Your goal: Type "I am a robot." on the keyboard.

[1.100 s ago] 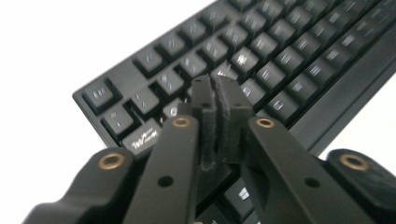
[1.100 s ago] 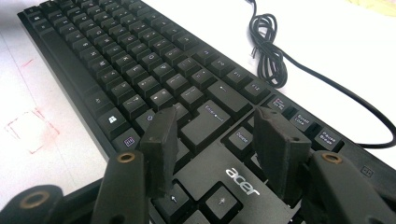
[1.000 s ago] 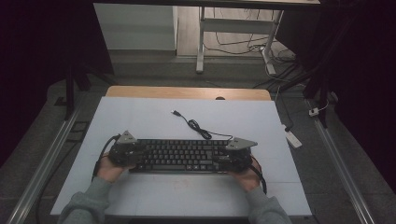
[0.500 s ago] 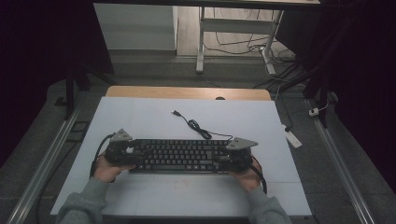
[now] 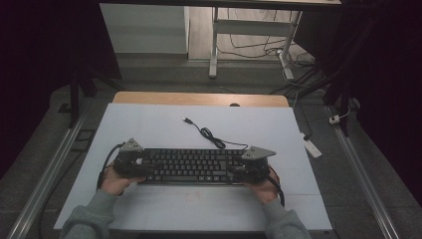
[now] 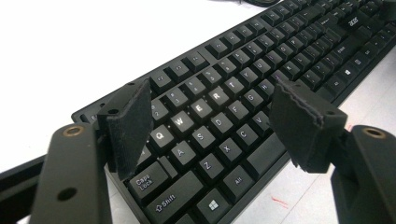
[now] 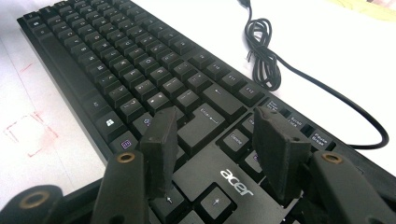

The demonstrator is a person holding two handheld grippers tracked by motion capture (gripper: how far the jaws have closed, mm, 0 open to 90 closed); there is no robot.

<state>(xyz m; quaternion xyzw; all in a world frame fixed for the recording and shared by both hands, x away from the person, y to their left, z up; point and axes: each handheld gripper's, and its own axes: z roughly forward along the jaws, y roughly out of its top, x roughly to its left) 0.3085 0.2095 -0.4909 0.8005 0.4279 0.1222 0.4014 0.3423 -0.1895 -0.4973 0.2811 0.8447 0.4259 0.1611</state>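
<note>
A black keyboard (image 5: 191, 167) lies across the white table top, its keys facing up. Its black cable (image 5: 209, 134) curls away behind it to a loose plug (image 5: 186, 120). My left gripper (image 5: 146, 169) is at the keyboard's left end. Its jaws have just been opening and now stand wide over the letter keys (image 6: 219, 100), with no pad pressing on anything. My right gripper (image 5: 237, 172) rests over the right end beside the logo (image 7: 237, 183). The right gripper (image 7: 217, 140) is open, with keys showing in its gap, and the cable (image 7: 264, 56) lies beyond.
The white table top (image 5: 149, 124) has a wooden strip (image 5: 199, 98) along its far edge. Faint red marks (image 7: 28, 133) are drawn on it in front of the keyboard. A white power strip (image 5: 312, 148) lies on the floor at the right, and metal rails run along both sides.
The left hand and its gripper have shifted slightly at the keyboard's left end. The keyboard, its cable and the right gripper are where they were.
</note>
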